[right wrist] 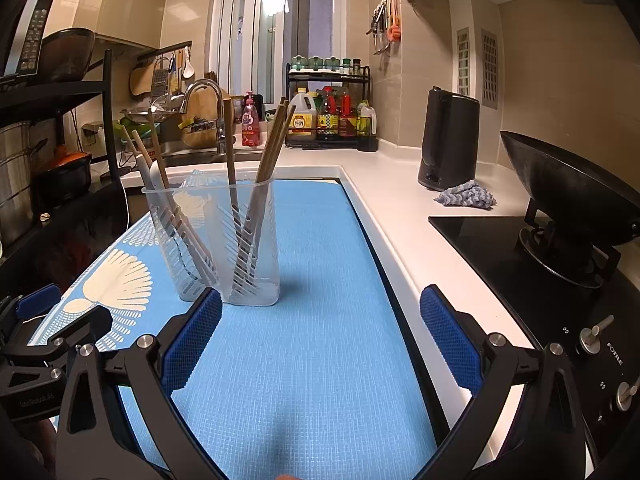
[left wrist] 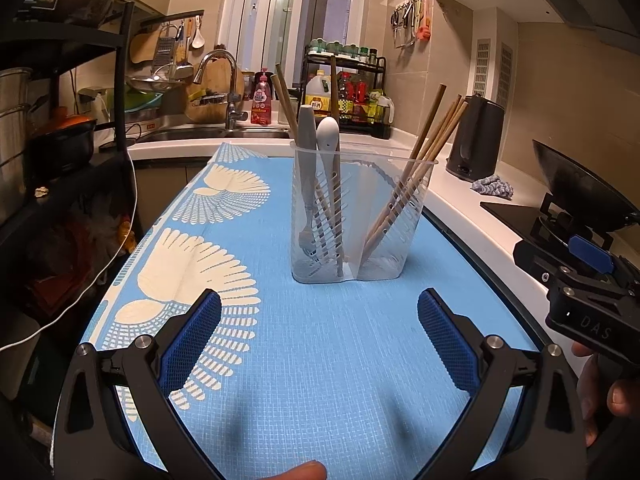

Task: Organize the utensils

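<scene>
Both grippers hang over the blue mat (left wrist: 340, 360), nothing in either. Left gripper (left wrist: 320, 344): fingers wide apart. Right gripper (right wrist: 320, 344): fingers spread wide too. The clear utensil holder (left wrist: 356, 216) stands upright on the mat, just beyond both. In its left compartment, a grey-handled fork (left wrist: 306, 168), a white utensil (left wrist: 329, 140) and chopsticks; in its right, more wooden chopsticks (left wrist: 424, 148), leaning outward.

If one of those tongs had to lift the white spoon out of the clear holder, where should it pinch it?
Probably at the rounded top of the white spoon, coming down from above. It stands nearly upright in the left pocket of the clear holder, only that end rising above the rim. A grey handle stands close beside it, so pinch narrowly.
</scene>
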`<state>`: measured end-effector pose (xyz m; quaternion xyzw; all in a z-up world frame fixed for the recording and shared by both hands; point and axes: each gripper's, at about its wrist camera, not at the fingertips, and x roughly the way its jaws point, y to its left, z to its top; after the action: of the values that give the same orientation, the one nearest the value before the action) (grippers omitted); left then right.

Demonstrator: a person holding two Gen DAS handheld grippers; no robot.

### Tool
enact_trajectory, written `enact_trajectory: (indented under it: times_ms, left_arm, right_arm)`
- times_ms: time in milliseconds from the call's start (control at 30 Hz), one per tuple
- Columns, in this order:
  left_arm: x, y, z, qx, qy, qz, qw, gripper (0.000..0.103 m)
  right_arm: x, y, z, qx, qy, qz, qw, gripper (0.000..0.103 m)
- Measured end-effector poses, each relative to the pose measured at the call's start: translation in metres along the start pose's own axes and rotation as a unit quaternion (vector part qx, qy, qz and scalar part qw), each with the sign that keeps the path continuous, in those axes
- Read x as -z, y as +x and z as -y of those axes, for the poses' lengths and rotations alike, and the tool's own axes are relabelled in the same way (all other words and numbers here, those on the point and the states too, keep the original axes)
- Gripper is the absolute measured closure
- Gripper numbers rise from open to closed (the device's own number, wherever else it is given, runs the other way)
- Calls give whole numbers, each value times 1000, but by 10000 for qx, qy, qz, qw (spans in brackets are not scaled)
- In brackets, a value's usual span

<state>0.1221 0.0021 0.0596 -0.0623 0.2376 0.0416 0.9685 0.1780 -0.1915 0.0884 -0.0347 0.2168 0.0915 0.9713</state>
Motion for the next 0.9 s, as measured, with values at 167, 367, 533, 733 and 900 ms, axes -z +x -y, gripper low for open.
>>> enact_trajectory:
  times_ms: [167,367,533,733,900]
  left_arm:
    - [0,-2,0,10,1,36,10000,7]
    - [-2,-3,1,28,11,90,10000,7]
    - [-2,-2,4,30,56,84,9999,7]
    - [-2,-1,1,67,-10,68,10000,7]
    - [-3,-2,4,53,94,115,9999,7]
  right_arm:
    - [0,0,1,2,-16,11,10000,6]
    - [0,0,1,-1,-14,7,10000,5]
    - [0,0,1,-3,-15,4,10000,6]
    - [0,0,0,-5,-16,-1,10000,6]
    - [-1,0,0,-22,12,-20,10000,5]
